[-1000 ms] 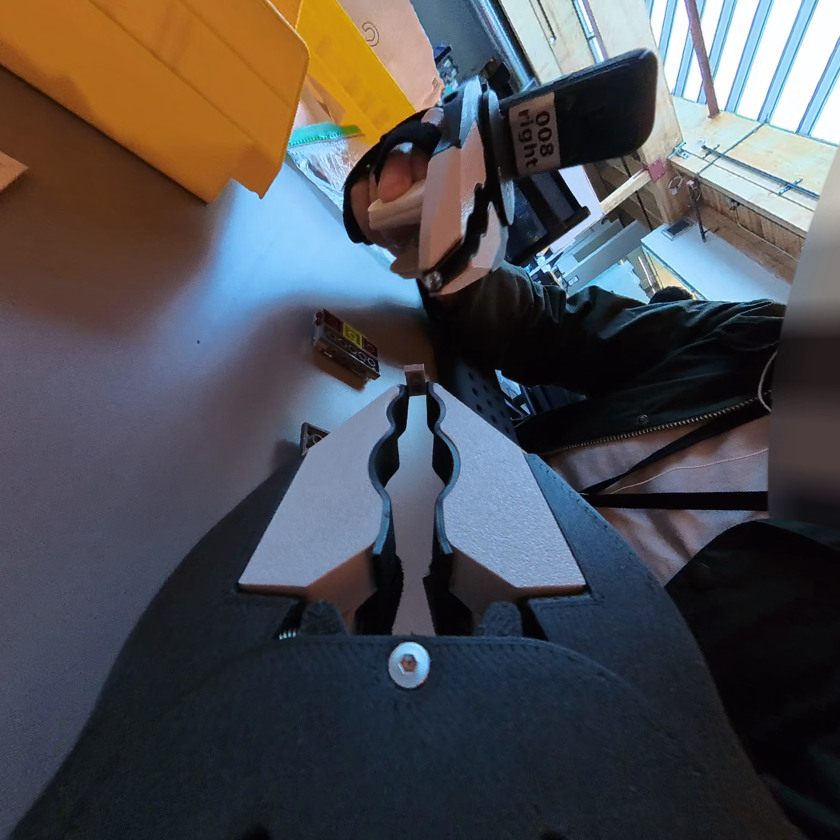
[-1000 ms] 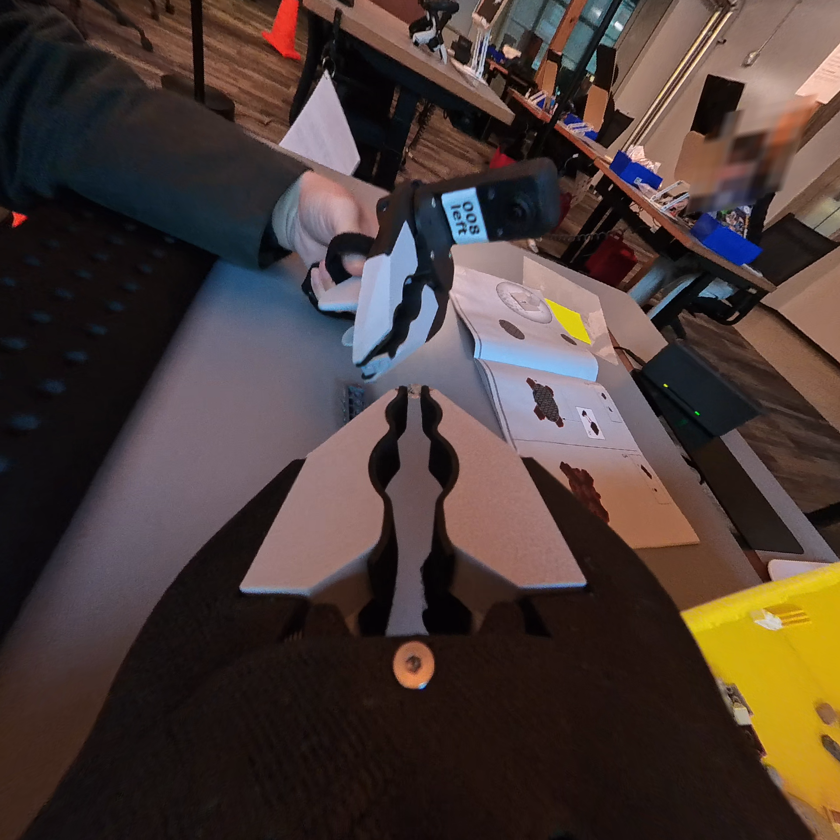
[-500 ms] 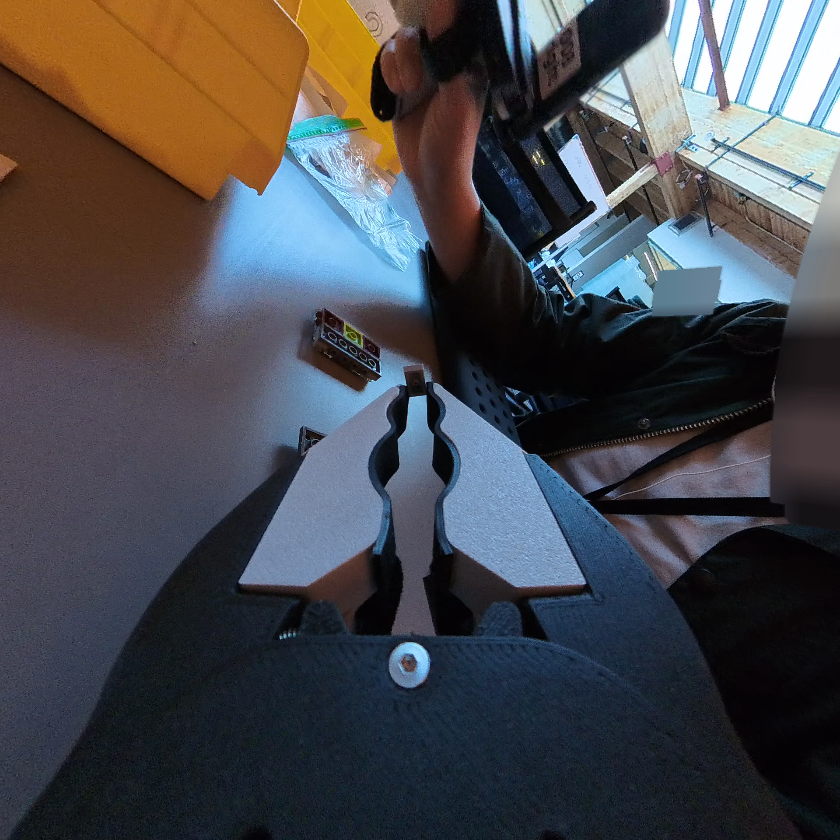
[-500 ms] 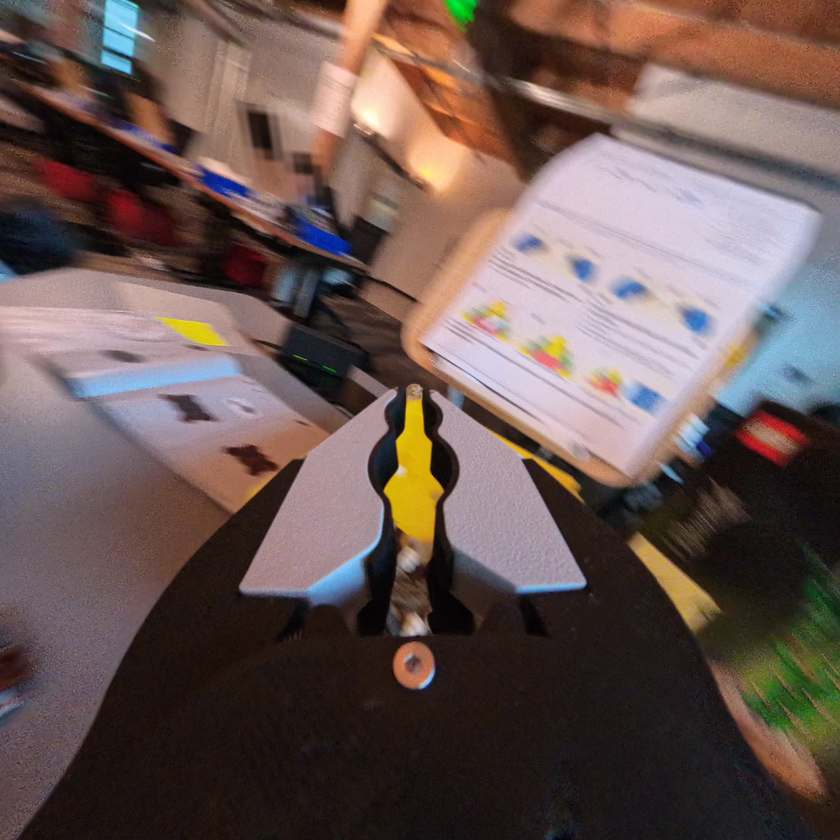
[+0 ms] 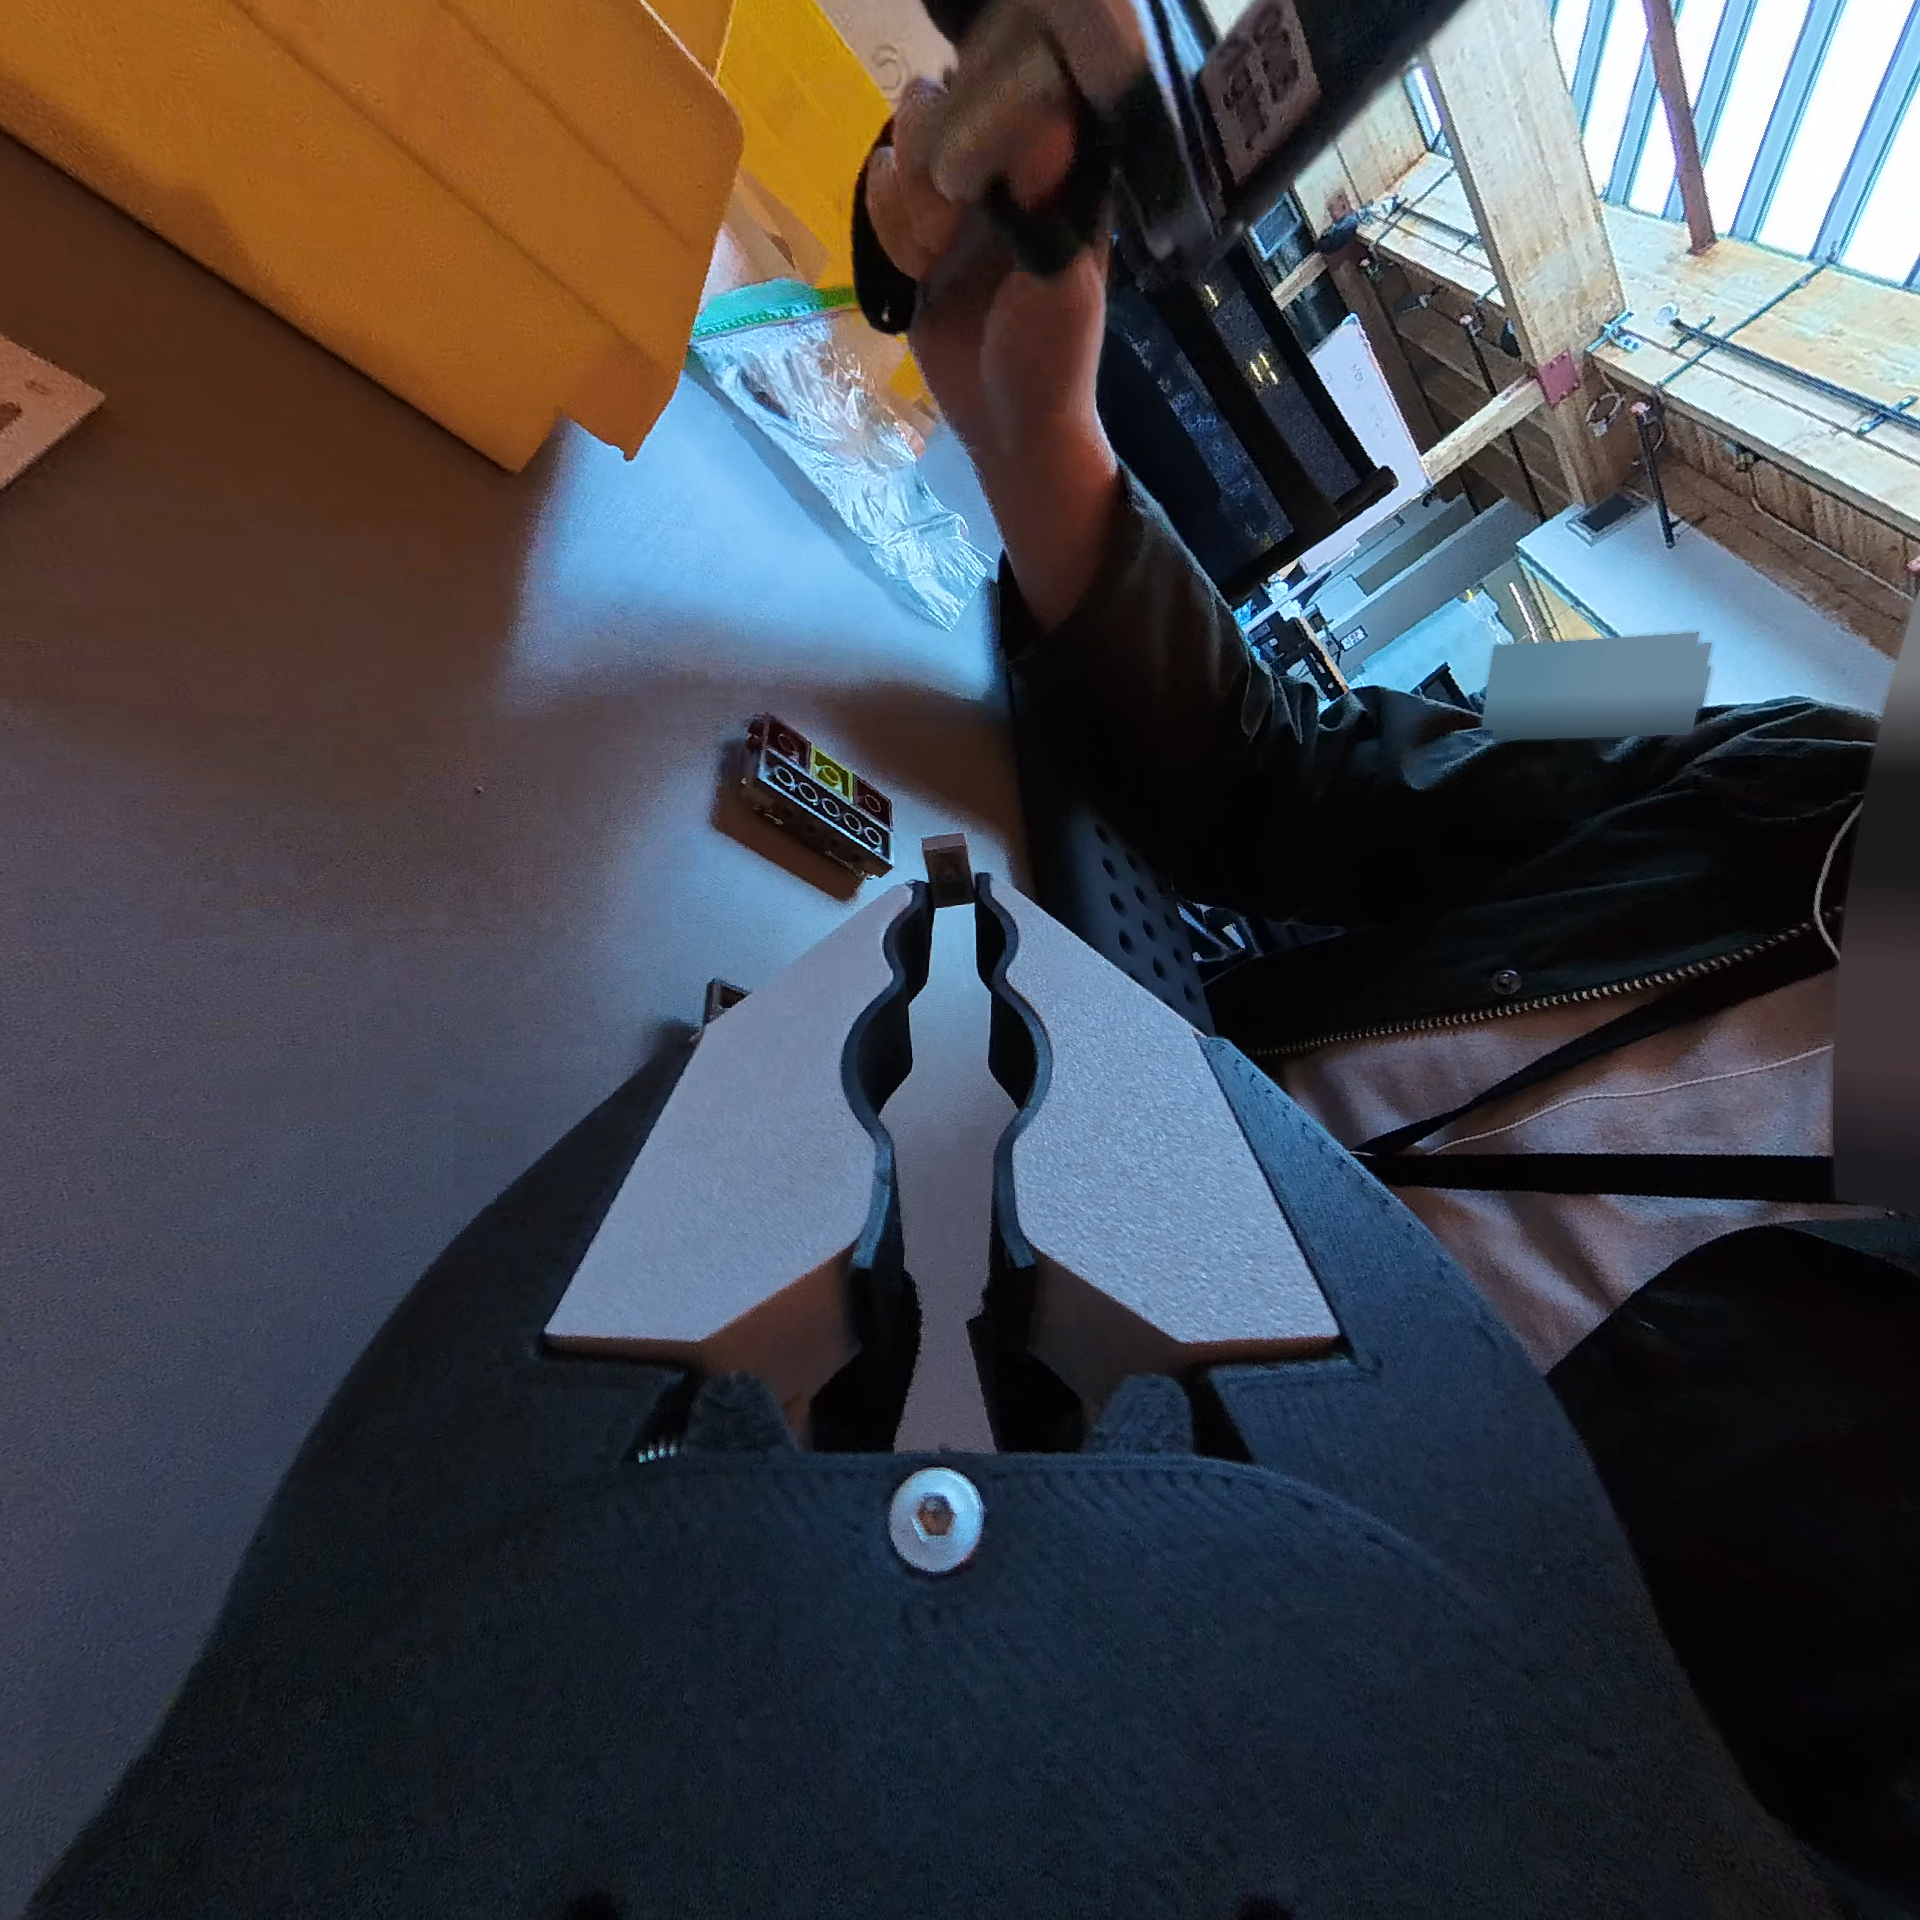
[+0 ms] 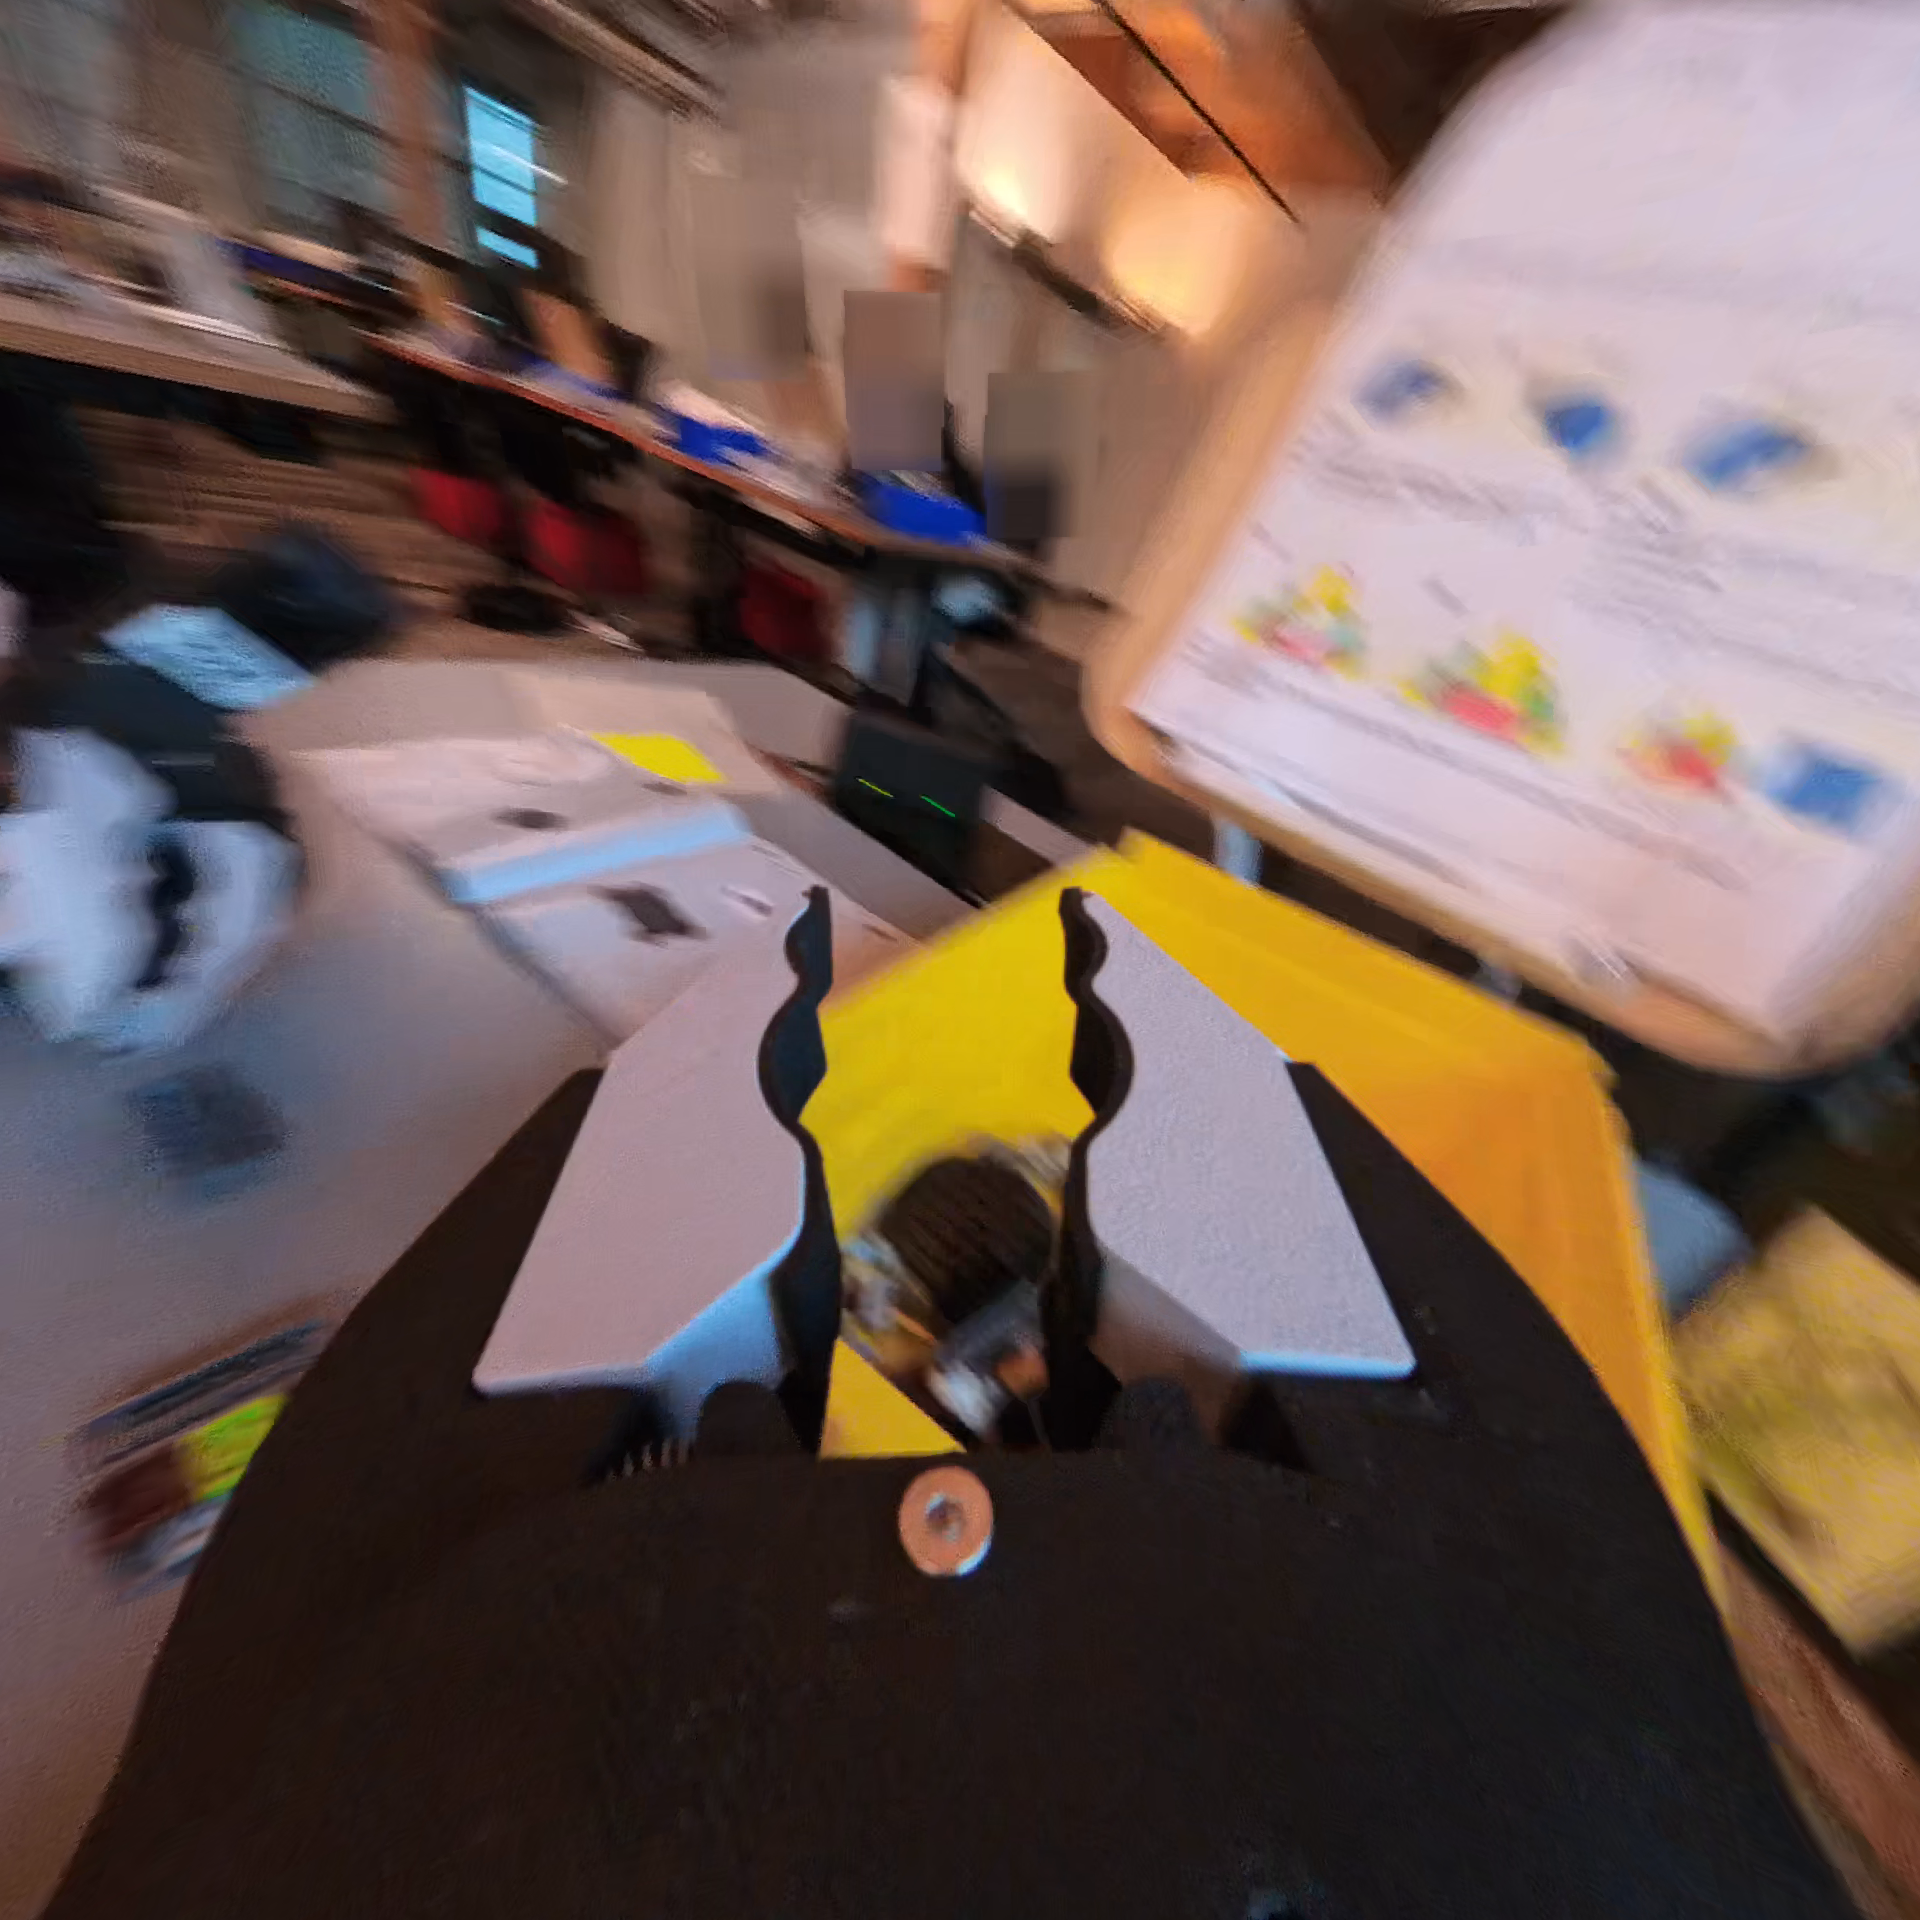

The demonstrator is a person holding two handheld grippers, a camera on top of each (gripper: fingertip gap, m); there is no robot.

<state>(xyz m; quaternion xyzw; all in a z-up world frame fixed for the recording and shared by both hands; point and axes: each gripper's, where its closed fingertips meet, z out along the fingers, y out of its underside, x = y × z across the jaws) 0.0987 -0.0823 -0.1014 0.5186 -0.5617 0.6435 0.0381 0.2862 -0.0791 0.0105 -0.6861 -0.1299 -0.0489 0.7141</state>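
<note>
My left gripper (image 5: 948, 891) is shut on a small tan brick (image 5: 948, 860) and holds it just above the grey table (image 5: 312, 831). A small assembly of dark, red and yellow bricks (image 5: 819, 805) lies on the table just beyond the tips. A dark loose piece (image 5: 723, 1000) lies beside the left finger. My right gripper (image 6: 943, 914) is open and empty over a yellow bin (image 6: 1299, 997) with several loose pieces (image 6: 966, 1236) in it. The right wrist view is blurred by motion. The hand holding the right gripper (image 5: 987, 208) shows high in the left wrist view.
Yellow bins (image 5: 395, 208) stand at the back of the table, with a clear plastic bag (image 5: 842, 436) beside them. An instruction sheet on a board (image 6: 1610, 582) stands behind the bin. An open booklet (image 6: 582, 831) lies on the table. The person's dark sleeve (image 5: 1351, 790) is at the table edge.
My right gripper has swung up and away from the left gripper to the yellow bin and has opened. My left gripper has stayed still, shut on the tan brick.
</note>
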